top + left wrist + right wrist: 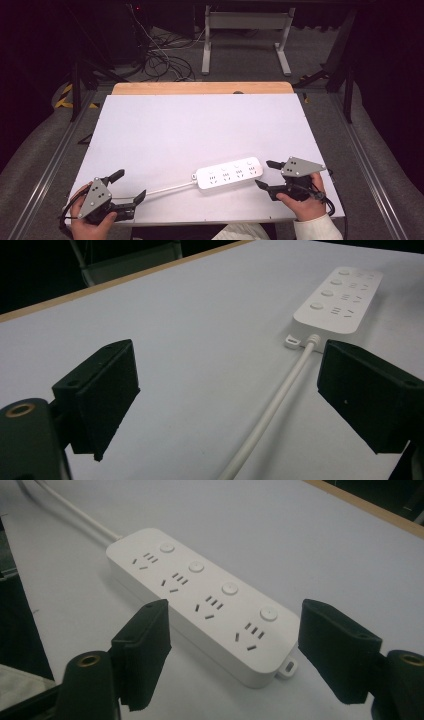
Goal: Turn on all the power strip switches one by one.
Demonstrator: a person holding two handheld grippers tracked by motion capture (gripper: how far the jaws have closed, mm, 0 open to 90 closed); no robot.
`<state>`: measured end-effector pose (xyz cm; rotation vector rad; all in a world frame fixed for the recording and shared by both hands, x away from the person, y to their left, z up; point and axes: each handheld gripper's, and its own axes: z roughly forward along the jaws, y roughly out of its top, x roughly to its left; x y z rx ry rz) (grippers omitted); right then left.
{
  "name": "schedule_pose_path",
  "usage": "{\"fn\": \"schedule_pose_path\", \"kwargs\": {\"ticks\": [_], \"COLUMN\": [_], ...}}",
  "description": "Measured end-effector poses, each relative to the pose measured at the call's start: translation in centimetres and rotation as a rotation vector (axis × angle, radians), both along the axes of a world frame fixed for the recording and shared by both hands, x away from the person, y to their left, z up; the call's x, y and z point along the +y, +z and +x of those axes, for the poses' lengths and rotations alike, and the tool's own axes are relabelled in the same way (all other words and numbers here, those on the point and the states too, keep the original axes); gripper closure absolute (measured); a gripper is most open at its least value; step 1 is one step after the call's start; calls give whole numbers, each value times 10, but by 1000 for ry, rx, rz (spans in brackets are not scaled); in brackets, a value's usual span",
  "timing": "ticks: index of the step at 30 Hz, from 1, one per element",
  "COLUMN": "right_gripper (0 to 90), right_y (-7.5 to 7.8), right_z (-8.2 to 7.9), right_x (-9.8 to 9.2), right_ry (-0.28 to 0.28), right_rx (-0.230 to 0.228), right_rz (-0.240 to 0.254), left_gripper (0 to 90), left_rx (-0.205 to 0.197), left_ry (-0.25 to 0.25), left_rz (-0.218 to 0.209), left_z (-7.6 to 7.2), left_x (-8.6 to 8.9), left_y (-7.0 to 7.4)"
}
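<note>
Both hands low at the near edge — left tool (128, 186) spread astride the cord (167, 188), right tool (264, 174) spread toward the power strip (229, 173).

At the lower left of the high view, the left gripper (127, 186) is showing a black body under a grey three-cornered plate dotted with small screws. At the lower right, the right gripper (266, 173) is wearing the same plate and trailing a black cable, and a white ribbed sleeve (317, 228) is covering that forearm. In the gripper views the black fingers (142, 650) are looking blocky, with brass-ringed screw holes at their bases.
</note>
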<state>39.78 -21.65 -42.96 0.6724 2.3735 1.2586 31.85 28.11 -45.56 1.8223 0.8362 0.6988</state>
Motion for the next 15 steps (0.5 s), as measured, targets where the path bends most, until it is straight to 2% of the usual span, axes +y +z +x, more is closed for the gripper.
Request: {"fn": "schedule_pose_path", "kwargs": {"ticks": [6, 15], "right_gripper": [306, 306], "right_y": [9, 13], "right_z": [8, 17], "right_x": [11, 24], "right_ry": [23, 46], "right_rx": [-9, -10], "right_rz": [6, -3], "left_gripper": [102, 107], "left_rx": [-1, -4], "left_ry": [1, 0], "left_rz": [-4, -5], "left_z": [-1, -1], "left_x": [0, 0], "left_y": [0, 1]}}
